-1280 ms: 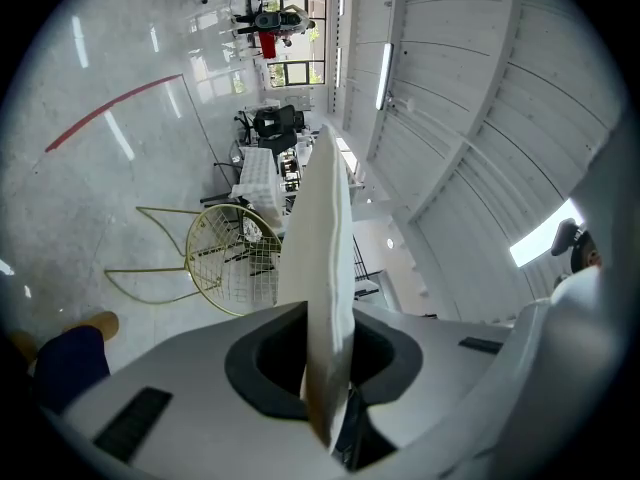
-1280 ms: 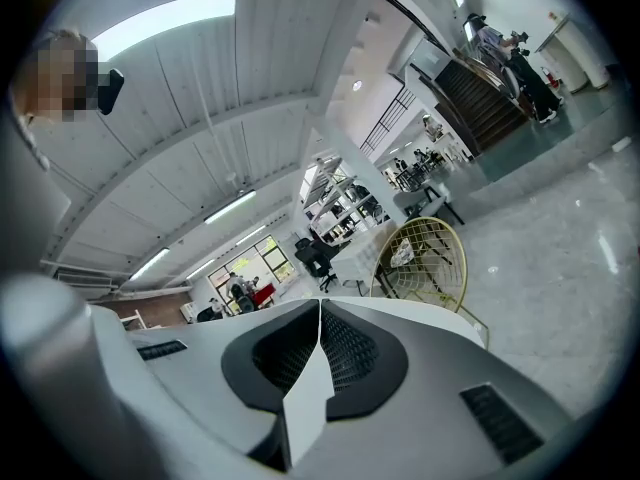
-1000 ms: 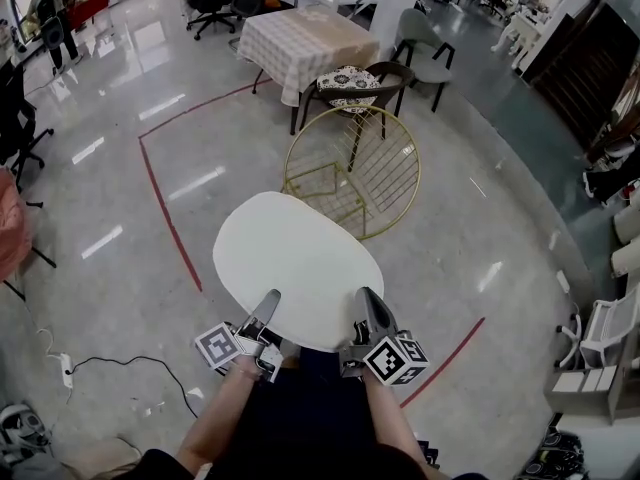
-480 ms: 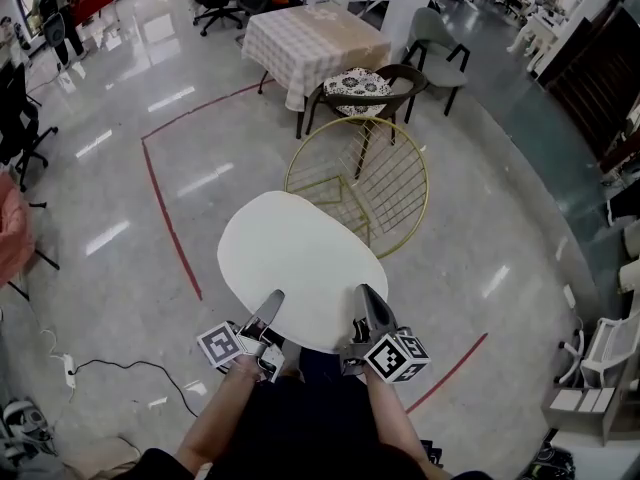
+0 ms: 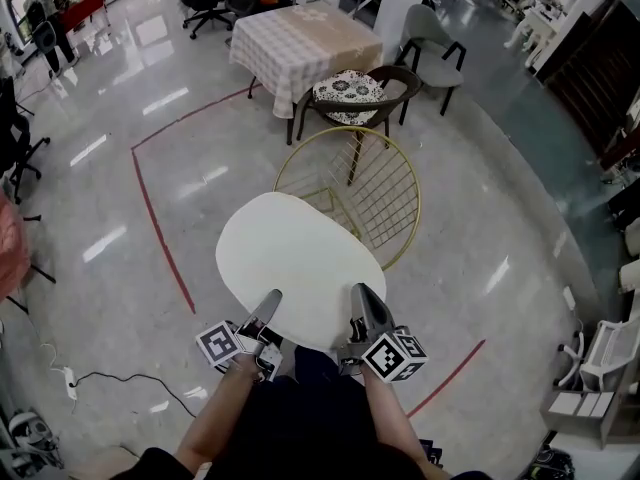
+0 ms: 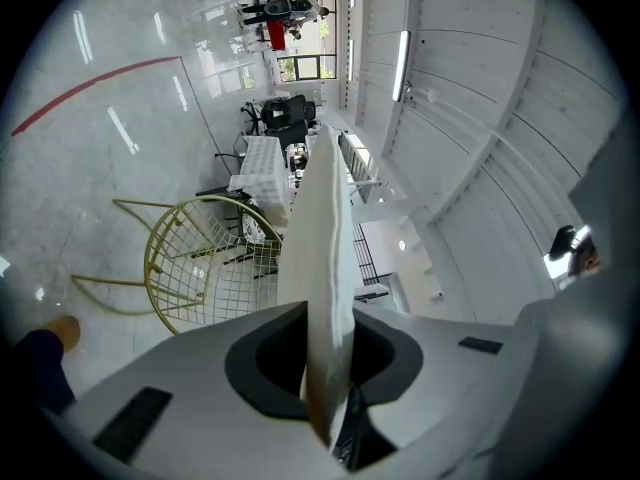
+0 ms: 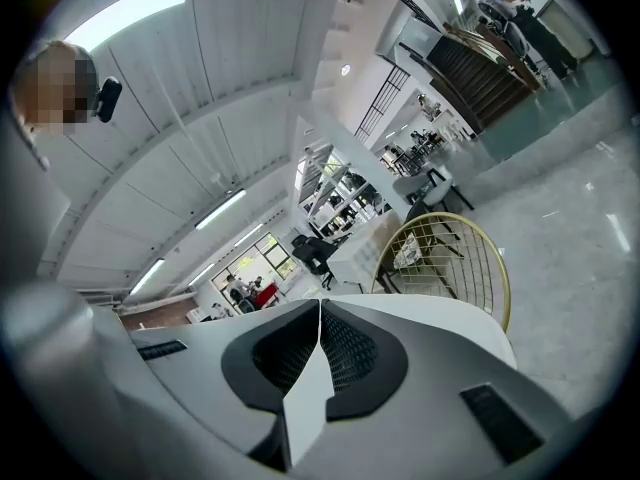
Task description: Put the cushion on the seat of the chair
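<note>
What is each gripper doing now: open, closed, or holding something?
Left gripper: closed on the near edge of the white cushion.
Right gripper: closed on the near edge of the same cushion.

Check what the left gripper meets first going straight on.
Probably the gold wire chair, though the left gripper, shut on the white round cushion, may pass just above its rim; depth unclear.

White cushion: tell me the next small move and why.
Probably carry the white cushion forward, kept level, toward the gold wire chair. The left gripper and the right gripper are both clamped on its near edge. In the head view the chair sits mostly beyond the cushion's far edge, so the cushion is not over the seat yet.
</note>
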{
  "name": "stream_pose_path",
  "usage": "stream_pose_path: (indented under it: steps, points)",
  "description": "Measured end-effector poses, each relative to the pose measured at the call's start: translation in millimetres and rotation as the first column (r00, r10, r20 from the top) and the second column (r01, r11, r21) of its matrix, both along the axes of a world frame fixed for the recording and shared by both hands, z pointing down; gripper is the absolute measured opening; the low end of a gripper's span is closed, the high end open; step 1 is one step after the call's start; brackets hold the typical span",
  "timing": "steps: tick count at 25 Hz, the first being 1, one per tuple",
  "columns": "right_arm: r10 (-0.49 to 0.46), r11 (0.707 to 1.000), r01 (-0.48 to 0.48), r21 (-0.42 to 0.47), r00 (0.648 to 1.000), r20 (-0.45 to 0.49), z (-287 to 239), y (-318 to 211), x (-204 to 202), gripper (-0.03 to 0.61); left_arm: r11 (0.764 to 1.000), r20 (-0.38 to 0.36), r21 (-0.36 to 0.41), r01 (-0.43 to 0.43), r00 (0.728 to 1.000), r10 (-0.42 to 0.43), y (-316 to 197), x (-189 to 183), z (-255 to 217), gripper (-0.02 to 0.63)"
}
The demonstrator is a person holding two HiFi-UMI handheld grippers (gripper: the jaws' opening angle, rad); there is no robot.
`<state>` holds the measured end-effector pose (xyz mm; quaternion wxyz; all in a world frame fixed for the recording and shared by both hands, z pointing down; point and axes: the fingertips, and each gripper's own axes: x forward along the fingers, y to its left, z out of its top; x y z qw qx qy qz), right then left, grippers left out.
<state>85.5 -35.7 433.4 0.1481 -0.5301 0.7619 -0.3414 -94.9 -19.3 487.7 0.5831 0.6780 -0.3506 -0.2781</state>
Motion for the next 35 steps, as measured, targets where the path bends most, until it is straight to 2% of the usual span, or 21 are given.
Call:
stream_pose_path:
  steps: [8, 14, 20, 29, 35]
  points:
    - [-0.004, 1.000, 0.005, -0.022, 1.000, 0.005, 14.4, -45.3, 18.9, -0.011, 1.000, 0.045, -0.014, -0.009, 0.999, 0.010, -50.4, 9.5, 18.6, 0.064]
    - [-0.035, 0.998, 0.035, -0.044, 0.999, 0.012, 21.1, -74.4, 16.7, -0.011, 0.997, 0.049, -0.078, 0.004, 0.999, 0.000, -79.2, 6.1, 35.2, 0.064]
    - [-0.044, 0.998, 0.045, -0.054, 0.999, 0.019, 27.8, -95.5, 22.1, -0.011, 0.995, 0.081, -0.102, -0.014, 0.996, 0.023, -104.1, 7.5, 51.0, 0.064]
    - [-0.062, 0.995, 0.064, -0.081, 0.998, 0.025, 47.3, -118.7, 34.2, -0.011, 0.992, 0.053, -0.129, -0.015, 0.998, 0.022, -138.6, 12.0, 73.1, 0.064]
    - [-0.061, 0.994, 0.064, -0.088, 0.997, 0.040, 56.7, -132.7, 37.3, -0.011, 0.989, 0.060, -0.140, -0.056, 0.996, 0.064, -154.4, 20.2, 82.4, 0.064]
